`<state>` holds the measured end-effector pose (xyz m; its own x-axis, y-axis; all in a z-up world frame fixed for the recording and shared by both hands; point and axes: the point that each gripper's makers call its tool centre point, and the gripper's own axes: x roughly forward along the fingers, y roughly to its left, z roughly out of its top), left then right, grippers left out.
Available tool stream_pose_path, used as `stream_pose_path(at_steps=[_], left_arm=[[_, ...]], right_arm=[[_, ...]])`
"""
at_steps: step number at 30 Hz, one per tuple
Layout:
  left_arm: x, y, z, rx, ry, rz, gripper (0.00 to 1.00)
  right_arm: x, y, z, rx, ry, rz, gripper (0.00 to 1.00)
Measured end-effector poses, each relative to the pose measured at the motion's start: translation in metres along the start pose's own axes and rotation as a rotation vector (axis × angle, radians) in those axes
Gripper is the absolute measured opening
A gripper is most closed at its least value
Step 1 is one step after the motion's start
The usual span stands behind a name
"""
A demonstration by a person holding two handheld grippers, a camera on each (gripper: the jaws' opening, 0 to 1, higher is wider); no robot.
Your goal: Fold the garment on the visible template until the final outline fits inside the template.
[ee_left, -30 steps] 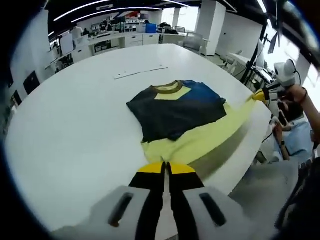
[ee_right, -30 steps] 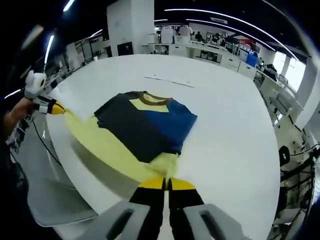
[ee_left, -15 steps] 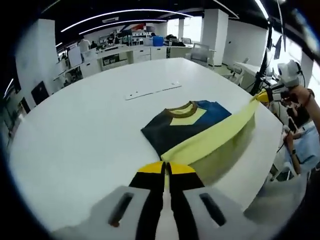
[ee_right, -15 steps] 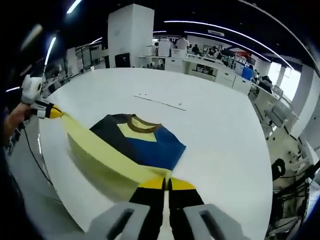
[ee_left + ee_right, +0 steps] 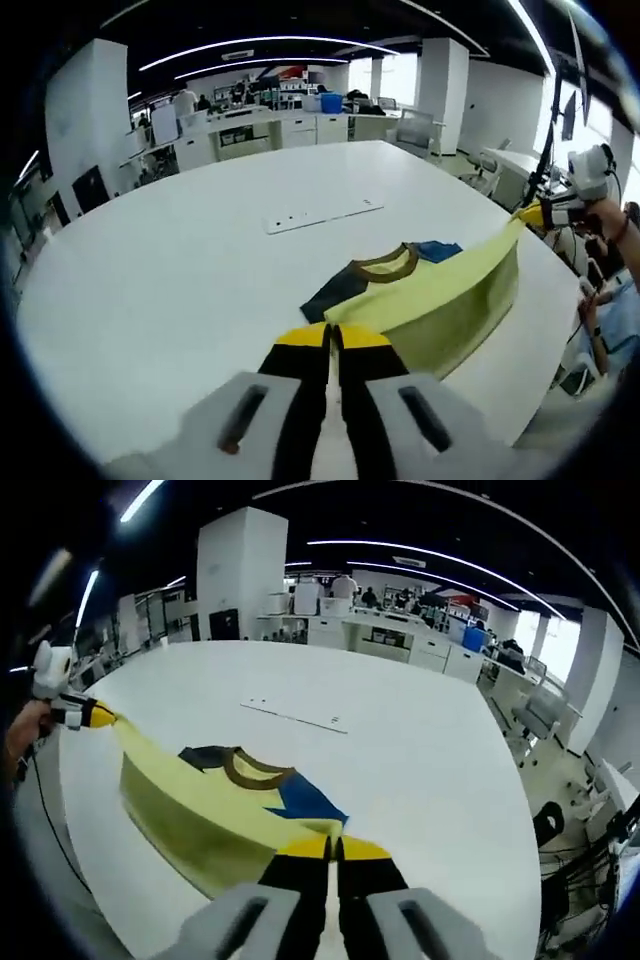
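Grippers [image 5: 332, 335] [image 5: 333, 848] clamped on lifted garment [image 5: 440, 300] hem; blue panel [image 5: 305, 802] clearest in right view

The left claw [image 5: 333, 337], jaws closed, pinches the garment's [image 5: 440, 300] yellow hem, lifted above the white table [image 5: 170, 270].

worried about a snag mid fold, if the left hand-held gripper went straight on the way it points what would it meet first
Most likely the garment itself: the left hand-held gripper is shut on its yellow hem, and the brown collar lies just ahead. Beyond that is bare white table, then the thin white strip. Depth is hard to judge here.
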<state>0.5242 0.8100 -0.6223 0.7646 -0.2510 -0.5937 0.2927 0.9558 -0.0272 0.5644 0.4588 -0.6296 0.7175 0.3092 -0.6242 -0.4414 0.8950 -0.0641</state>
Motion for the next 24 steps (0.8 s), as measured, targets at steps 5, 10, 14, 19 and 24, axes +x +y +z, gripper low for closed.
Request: stream_pose_path(at_steps=[5,10,14,19,24], left_arm=[[0.014,0.009,0.008,-0.030,-0.010,0.016,0.00],[0.027,0.018,0.011,-0.058,-0.021,0.042,0.00],[0.038,0.025,0.011,-0.115,-0.024,0.047,0.00],[0.056,0.031,0.009,-0.130,-0.015,0.059,0.00],[0.076,0.040,0.004,-0.165,-0.012,0.097,0.00]], right_arm=[[0.014,-0.007,0.011,0.029,-0.030,-0.013,0.00],[0.032,-0.008,0.017,0.031,-0.030,-0.013,0.00],[0.046,-0.009,0.016,0.020,-0.009,-0.014,0.00],[0.063,-0.015,0.016,0.035,-0.003,-0.020,0.00],[0.081,-0.019,0.013,0.080,0.004,-0.017,0.00]])
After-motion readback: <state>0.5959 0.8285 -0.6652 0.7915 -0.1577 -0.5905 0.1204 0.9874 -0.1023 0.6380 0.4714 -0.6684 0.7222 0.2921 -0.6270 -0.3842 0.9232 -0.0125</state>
